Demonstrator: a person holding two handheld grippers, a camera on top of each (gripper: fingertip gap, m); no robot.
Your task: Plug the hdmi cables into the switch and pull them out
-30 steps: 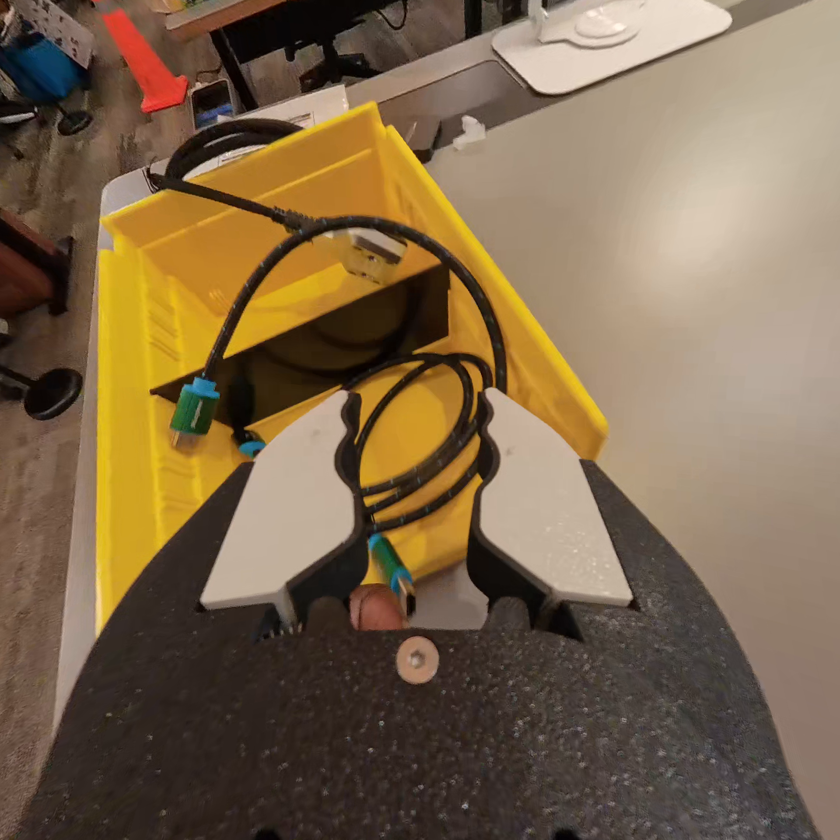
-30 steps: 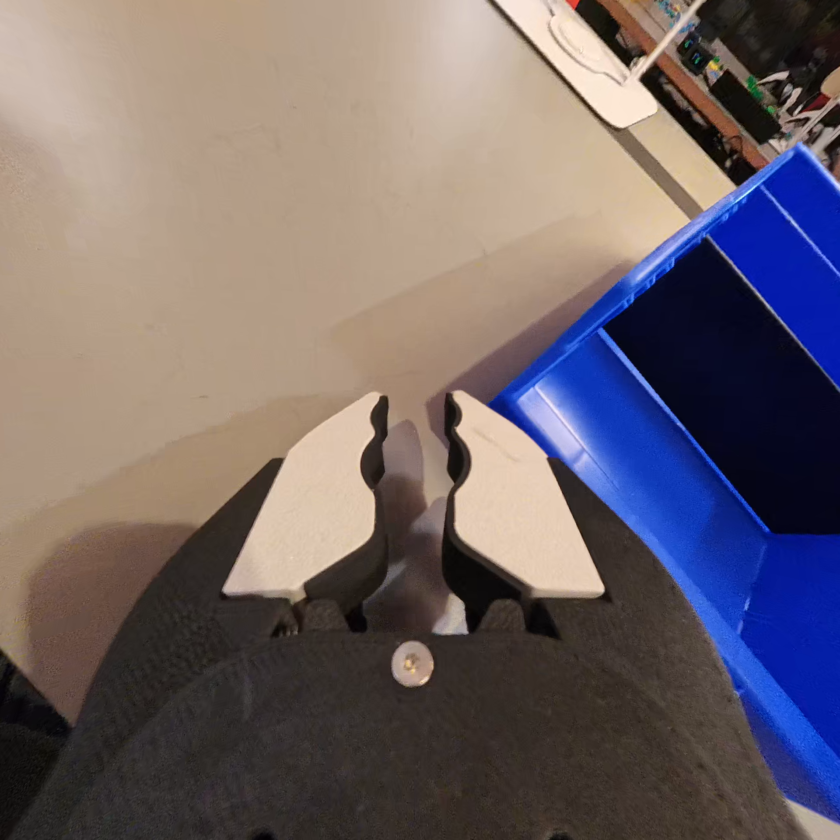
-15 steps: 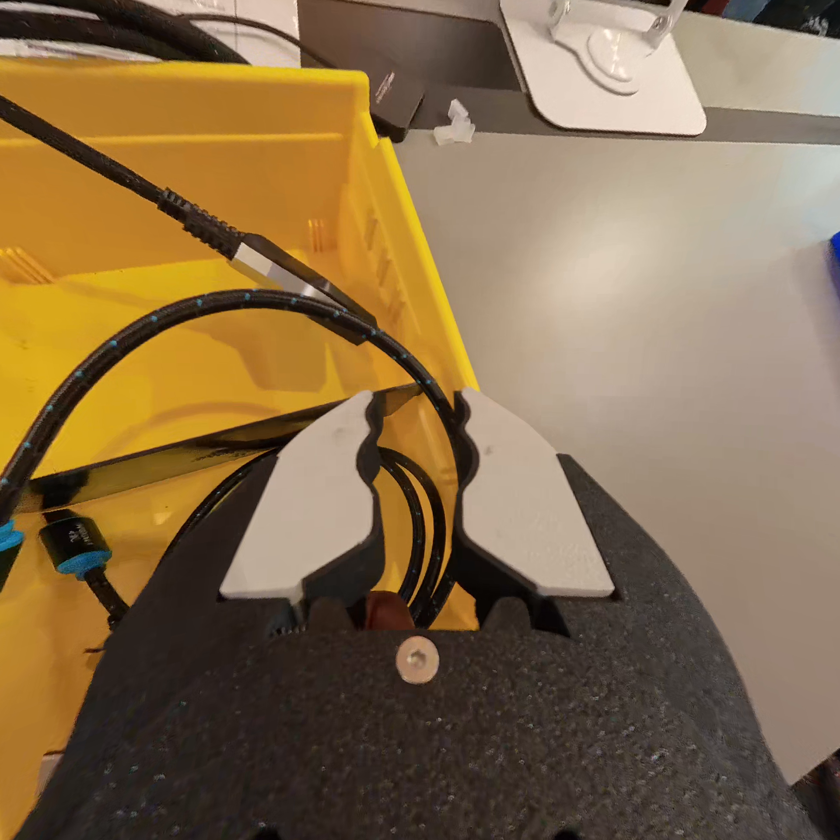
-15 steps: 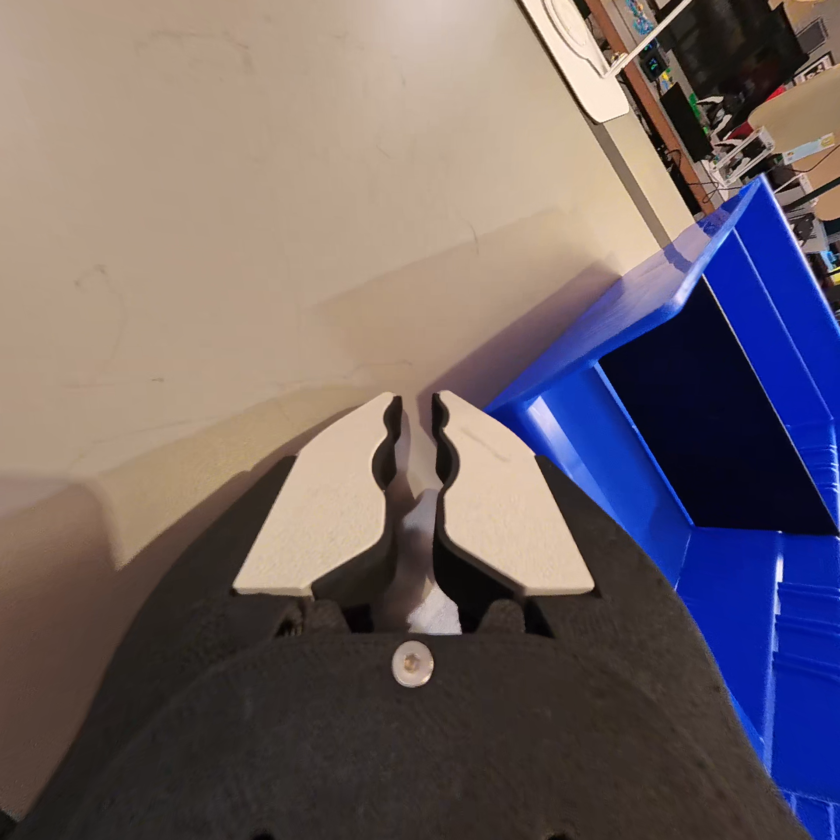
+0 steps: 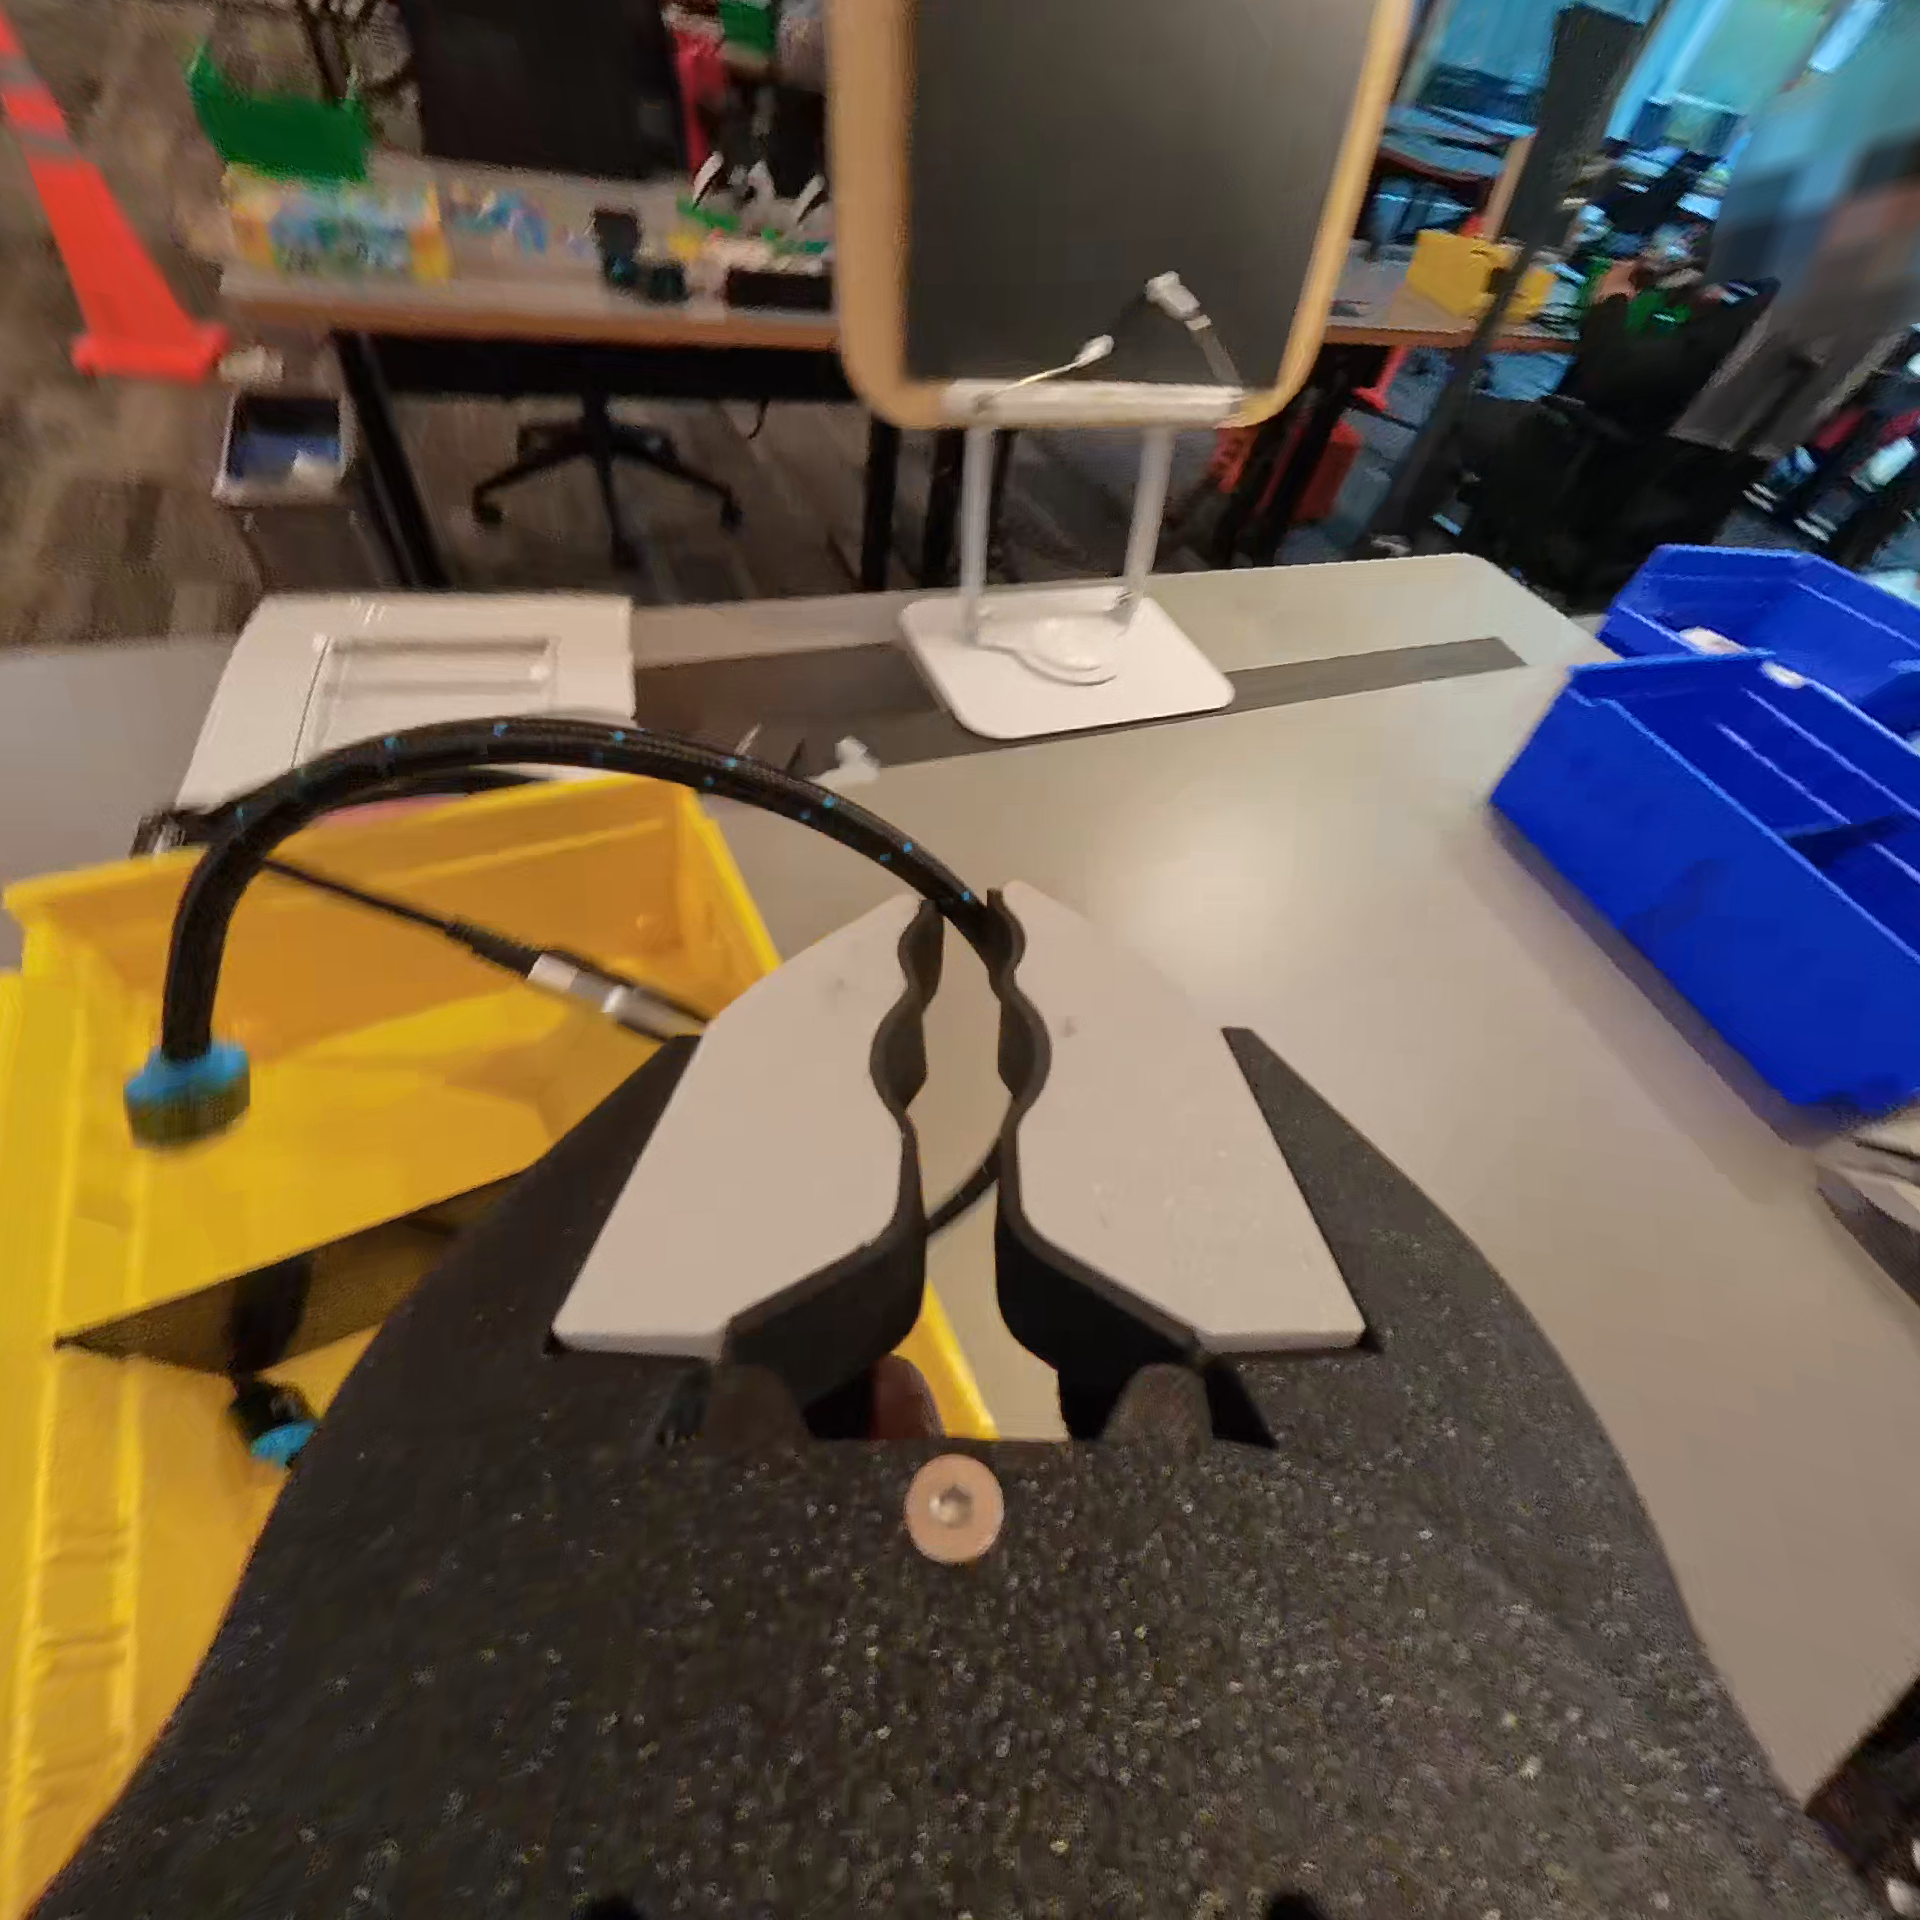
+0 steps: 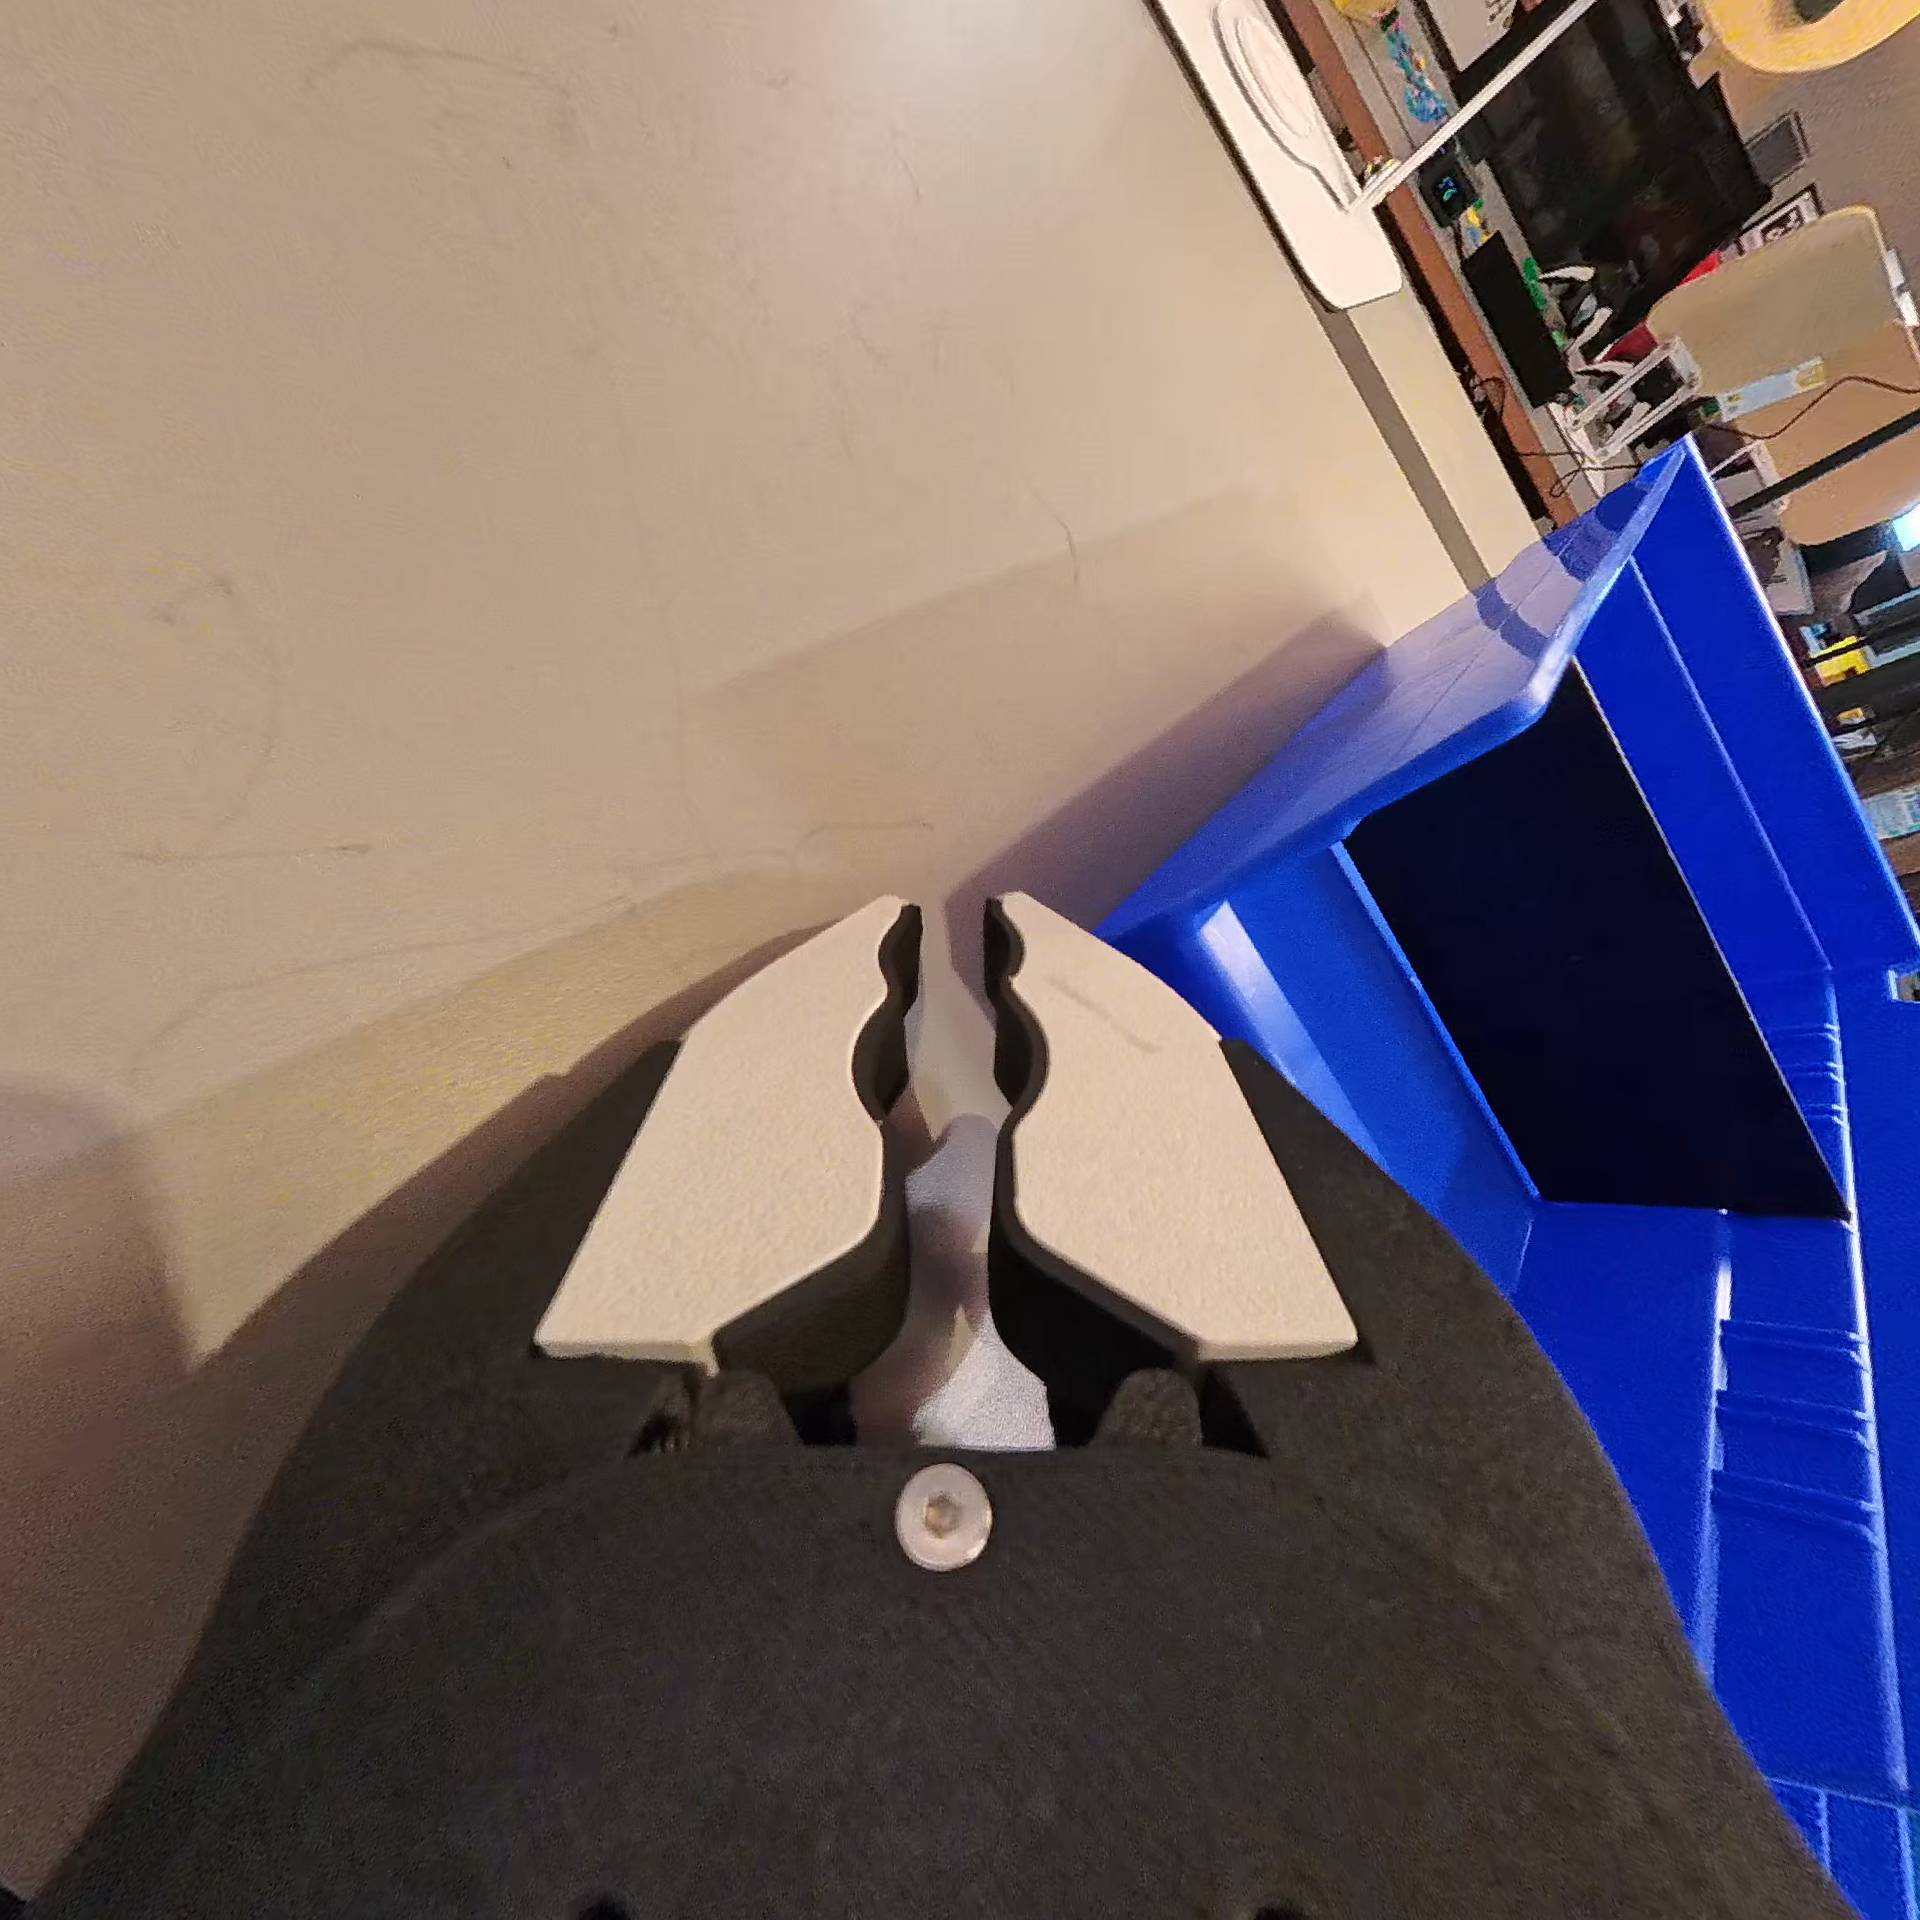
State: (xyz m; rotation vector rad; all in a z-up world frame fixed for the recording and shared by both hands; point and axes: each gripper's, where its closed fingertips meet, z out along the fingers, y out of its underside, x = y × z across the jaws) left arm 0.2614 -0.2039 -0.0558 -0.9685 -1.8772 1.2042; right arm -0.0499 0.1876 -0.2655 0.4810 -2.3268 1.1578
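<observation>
Up at my left gripper point(image 5: 961, 920) the jaws pinch a black braided HDMI cable point(image 5: 582, 753) near their tips — it arches toward nine o'clock, its blue-collared plug point(image 5: 187, 1091) hanging over the yellow bin point(image 5: 94, 1455). My right gripper point(image 6: 951, 920) has its jaws nearly closed on nothing above the counter point(image 6: 520, 520), the blue bin point(image 6: 1455, 1122) at three o'clock.

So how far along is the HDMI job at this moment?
Early. The left hand-held gripper has pinched a braided black HDMI cable, its blue-collared plug dangling above the yellow bin. The right hand-held gripper is nearly closed and empty beside the blue bin. No switch visible; all plugging remains.
</observation>
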